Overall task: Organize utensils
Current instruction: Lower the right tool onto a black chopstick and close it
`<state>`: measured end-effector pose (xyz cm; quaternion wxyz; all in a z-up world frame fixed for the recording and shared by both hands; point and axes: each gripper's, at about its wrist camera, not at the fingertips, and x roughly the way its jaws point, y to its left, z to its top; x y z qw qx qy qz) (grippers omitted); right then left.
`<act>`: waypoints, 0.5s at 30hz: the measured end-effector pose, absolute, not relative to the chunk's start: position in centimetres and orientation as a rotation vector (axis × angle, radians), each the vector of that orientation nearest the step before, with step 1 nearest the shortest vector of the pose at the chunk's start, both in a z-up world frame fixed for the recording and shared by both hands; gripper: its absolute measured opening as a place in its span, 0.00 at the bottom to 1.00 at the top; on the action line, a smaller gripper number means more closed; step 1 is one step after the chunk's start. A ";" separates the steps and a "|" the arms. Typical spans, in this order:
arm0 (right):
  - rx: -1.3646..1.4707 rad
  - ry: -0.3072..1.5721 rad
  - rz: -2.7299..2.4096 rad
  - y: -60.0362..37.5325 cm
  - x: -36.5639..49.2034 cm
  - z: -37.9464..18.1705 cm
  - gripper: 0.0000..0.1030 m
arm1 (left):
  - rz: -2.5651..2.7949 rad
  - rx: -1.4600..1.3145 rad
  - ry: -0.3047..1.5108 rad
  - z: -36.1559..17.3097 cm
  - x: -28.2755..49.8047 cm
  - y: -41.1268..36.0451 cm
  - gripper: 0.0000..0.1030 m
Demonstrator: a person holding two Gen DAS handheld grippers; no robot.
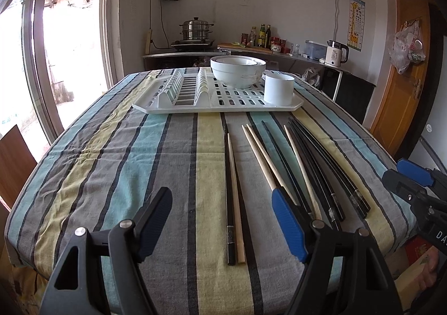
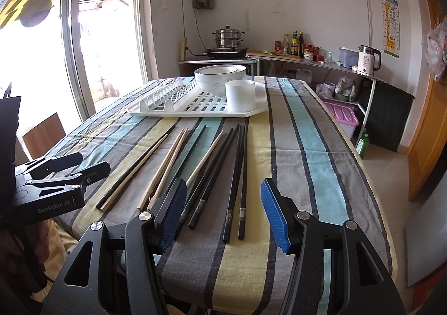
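Note:
Several black chopsticks (image 1: 315,158) (image 2: 237,172) and pale wooden chopsticks (image 1: 262,158) (image 2: 170,164) lie side by side on the striped tablecloth, in front of a white drying rack (image 1: 223,104) (image 2: 195,111). A white cylindrical cup (image 1: 278,88) (image 2: 240,95) stands on the rack's near right corner. My left gripper (image 1: 220,220) is open and empty above the near table edge, over a black and wooden pair (image 1: 233,197). My right gripper (image 2: 223,211) is open and empty over the handle ends of the black chopsticks. Each gripper shows in the other's view, the right one (image 1: 408,178) and the left one (image 2: 81,164).
Stacked white bowls (image 1: 237,70) (image 2: 219,77) sit on the rack behind the cup. A counter with a steamer pot (image 1: 195,30), bottles and a kettle (image 1: 336,54) runs along the back wall. A glass door is on the left, a wooden door on the right.

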<state>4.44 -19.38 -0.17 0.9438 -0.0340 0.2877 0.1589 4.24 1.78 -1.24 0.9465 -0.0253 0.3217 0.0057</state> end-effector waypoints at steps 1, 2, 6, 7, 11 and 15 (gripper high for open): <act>-0.067 0.593 0.328 -19.4 4.9 -0.1 0.55 | 0.009 -0.049 0.659 -1.2 4.8 2.0 0.67; -0.063 0.599 0.332 -19.4 5.4 -0.1 0.55 | 0.007 -0.052 0.668 -1.2 5.3 2.3 0.66; -0.066 0.628 0.334 -19.4 7.6 -0.2 0.53 | -0.012 -0.044 0.705 -1.2 7.9 3.2 0.59; -0.065 0.635 0.339 -19.4 8.2 -0.2 0.52 | -0.013 -0.042 0.716 -1.3 8.6 3.4 0.58; -0.086 0.683 0.337 -19.1 10.8 -0.6 0.45 | -0.026 -0.031 0.773 -2.0 11.3 3.8 0.57; -0.091 0.730 0.336 -19.0 13.1 -1.2 0.40 | -0.038 -0.015 0.809 -2.5 13.3 3.7 0.56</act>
